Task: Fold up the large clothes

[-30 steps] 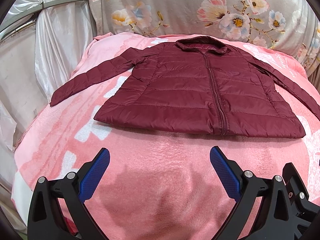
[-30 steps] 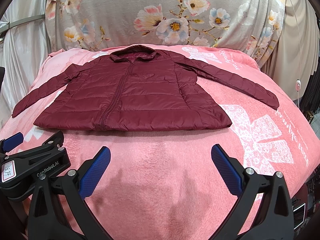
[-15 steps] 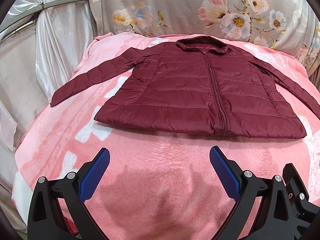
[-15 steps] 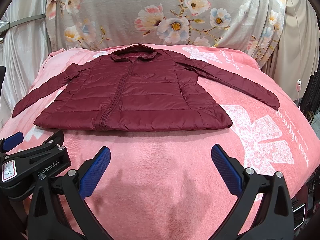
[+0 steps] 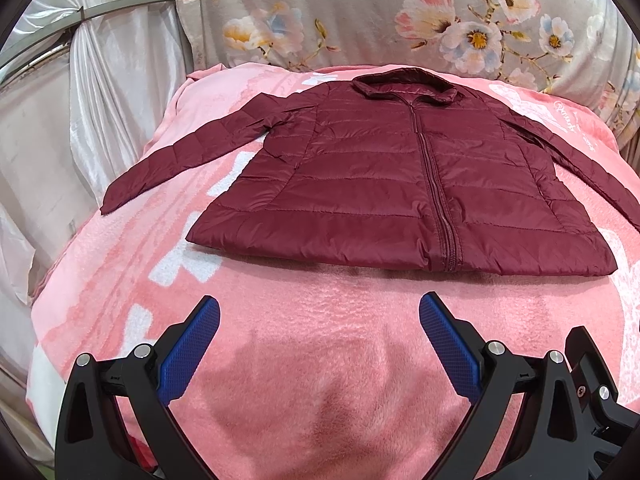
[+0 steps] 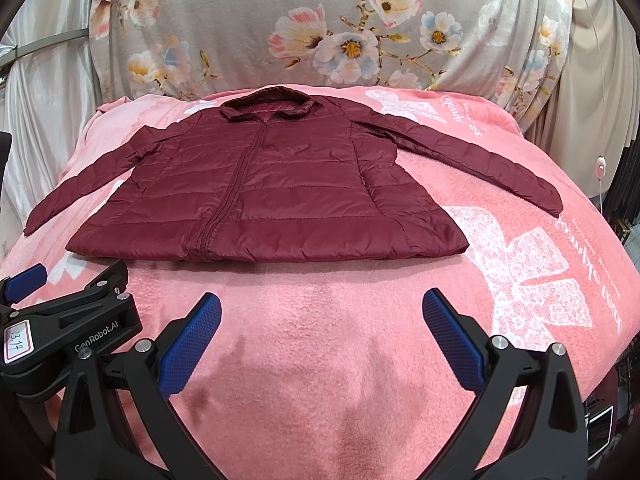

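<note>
A maroon quilted zip jacket (image 5: 384,184) lies flat and face up on a pink blanket (image 5: 312,344), hood at the far end, both sleeves spread out to the sides. It also shows in the right wrist view (image 6: 272,200). My left gripper (image 5: 319,316) is open and empty, hovering over the blanket in front of the jacket's hem. My right gripper (image 6: 322,314) is open and empty, also short of the hem. The left gripper's body (image 6: 68,320) shows at the lower left of the right wrist view.
A floral cloth (image 5: 400,20) hangs behind the blanket. White satin drapes (image 5: 100,92) hang at the left. Beige curtains and a cord with a switch (image 6: 600,166) hang at the right. The blanket edge drops off at right (image 6: 624,300).
Both views have shifted very slightly toward the jacket. The jacket has not moved and both grippers stay open.
</note>
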`<state>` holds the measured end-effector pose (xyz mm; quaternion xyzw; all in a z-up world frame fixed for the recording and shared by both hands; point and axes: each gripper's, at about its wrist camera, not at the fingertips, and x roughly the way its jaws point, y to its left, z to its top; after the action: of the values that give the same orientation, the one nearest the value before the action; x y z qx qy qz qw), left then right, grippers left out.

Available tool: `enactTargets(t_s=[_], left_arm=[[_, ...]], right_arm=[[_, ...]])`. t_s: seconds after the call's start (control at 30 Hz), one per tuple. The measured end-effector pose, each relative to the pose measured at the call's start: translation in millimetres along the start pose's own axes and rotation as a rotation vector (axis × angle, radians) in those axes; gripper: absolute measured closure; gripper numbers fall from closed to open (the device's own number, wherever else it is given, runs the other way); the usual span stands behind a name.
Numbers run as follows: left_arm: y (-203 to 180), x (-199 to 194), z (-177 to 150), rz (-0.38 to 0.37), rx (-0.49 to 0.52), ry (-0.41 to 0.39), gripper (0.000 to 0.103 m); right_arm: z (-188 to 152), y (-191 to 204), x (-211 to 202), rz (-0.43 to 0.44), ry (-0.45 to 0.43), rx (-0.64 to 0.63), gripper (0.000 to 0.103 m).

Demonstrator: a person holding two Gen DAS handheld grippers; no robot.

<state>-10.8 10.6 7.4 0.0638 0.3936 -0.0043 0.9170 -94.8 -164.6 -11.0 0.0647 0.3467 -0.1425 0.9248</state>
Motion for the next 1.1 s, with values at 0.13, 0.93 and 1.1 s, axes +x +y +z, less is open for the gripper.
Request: enactTargets(t_s=[0.13,0.93,1.1], left_arm=[[-5.1,6.7,0.9,0.0,0.013,0.01,0.005],[8.3,77.1,49.2,0.045,-0.084,0.006,0.006],[8.5,94.2,60.6,0.091,-0.058,0.004,0.006]], right_arm=[[-0.2,-1.8,13.3,0.021,0.02,0.006,0.005],[57.3,-347.6,141.1,-0.078,-0.019,0.754,0.005],[57.1,-399.6,176.6,-0.111,-0.014,0.876,0.005]])
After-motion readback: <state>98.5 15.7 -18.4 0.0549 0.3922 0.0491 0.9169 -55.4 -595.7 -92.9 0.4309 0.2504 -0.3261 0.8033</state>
